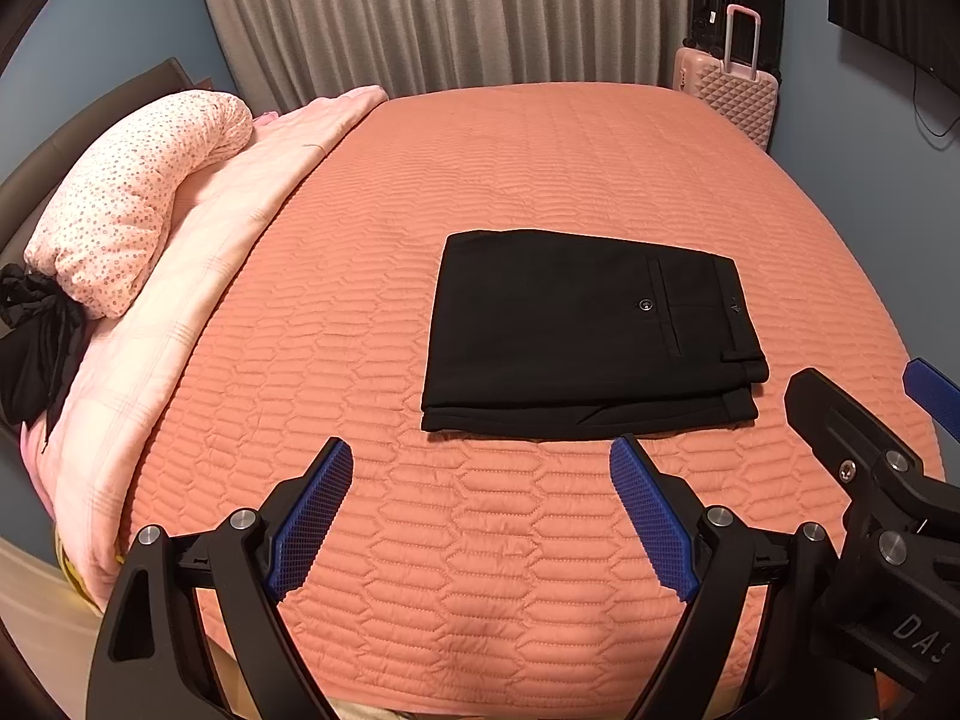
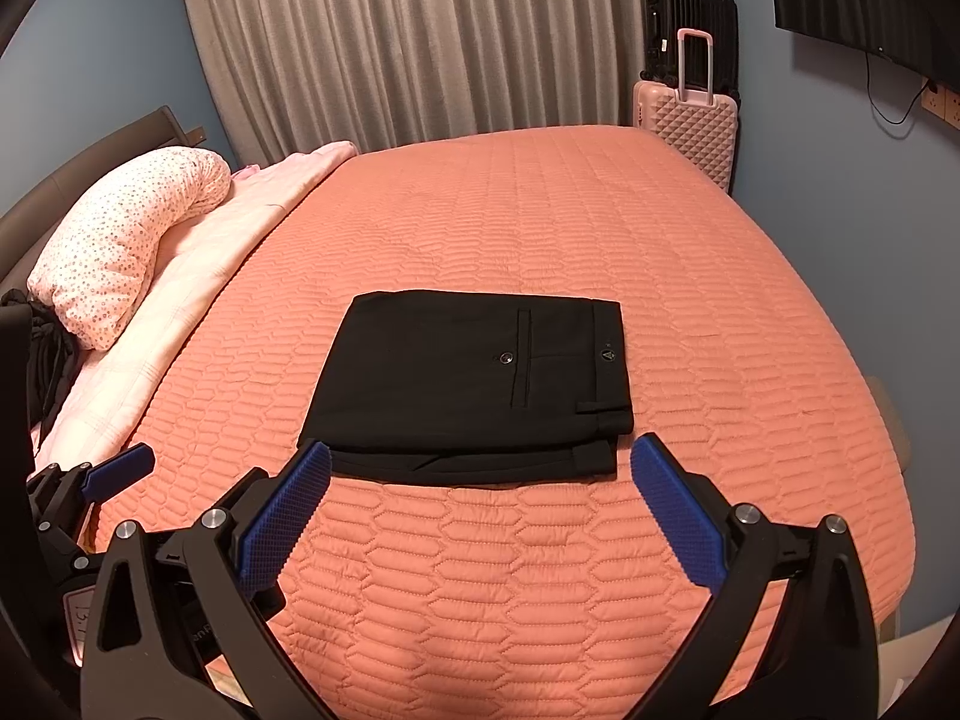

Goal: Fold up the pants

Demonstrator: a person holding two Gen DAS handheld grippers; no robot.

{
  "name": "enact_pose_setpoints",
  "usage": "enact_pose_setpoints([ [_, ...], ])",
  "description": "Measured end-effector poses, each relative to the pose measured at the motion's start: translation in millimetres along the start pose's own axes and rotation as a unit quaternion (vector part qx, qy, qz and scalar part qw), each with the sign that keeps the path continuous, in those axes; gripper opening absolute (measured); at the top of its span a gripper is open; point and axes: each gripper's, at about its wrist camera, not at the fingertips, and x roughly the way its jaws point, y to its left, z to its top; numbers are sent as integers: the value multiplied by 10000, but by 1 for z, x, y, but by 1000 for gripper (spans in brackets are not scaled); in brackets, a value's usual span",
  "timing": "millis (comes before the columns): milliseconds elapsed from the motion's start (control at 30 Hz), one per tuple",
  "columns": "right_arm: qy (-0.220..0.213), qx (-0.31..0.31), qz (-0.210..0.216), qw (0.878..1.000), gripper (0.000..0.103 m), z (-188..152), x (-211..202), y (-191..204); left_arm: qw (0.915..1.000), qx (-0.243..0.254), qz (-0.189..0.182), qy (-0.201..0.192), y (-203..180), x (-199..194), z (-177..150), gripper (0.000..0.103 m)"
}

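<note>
Black pants (image 1: 588,330) lie folded into a compact rectangle on the orange quilted bed (image 1: 480,180), back pocket and button facing up, waistband to the right. They also show in the right wrist view (image 2: 474,390). My left gripper (image 1: 480,450) is open and empty, held above the bed just short of the pants' near edge. My right gripper (image 2: 480,453) is open and empty, its tips over the pants' near edge. The right gripper also appears at the right of the left wrist view (image 1: 864,396).
A spotted pink pillow (image 1: 132,198) and a pale pink folded blanket (image 1: 198,276) lie along the bed's left side, with a black cloth (image 1: 36,342) by the headboard. Pink (image 1: 732,90) and black (image 1: 738,0) suitcases stand at the far right. Grey curtains hang behind.
</note>
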Motion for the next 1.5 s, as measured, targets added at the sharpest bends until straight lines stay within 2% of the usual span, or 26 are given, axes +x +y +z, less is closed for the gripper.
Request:
enact_pose_setpoints([
  [1500, 18, 62, -113, 9999, 98, 1, 3, -4, 10000, 50, -50, -7, 5, 8, 5, 86],
])
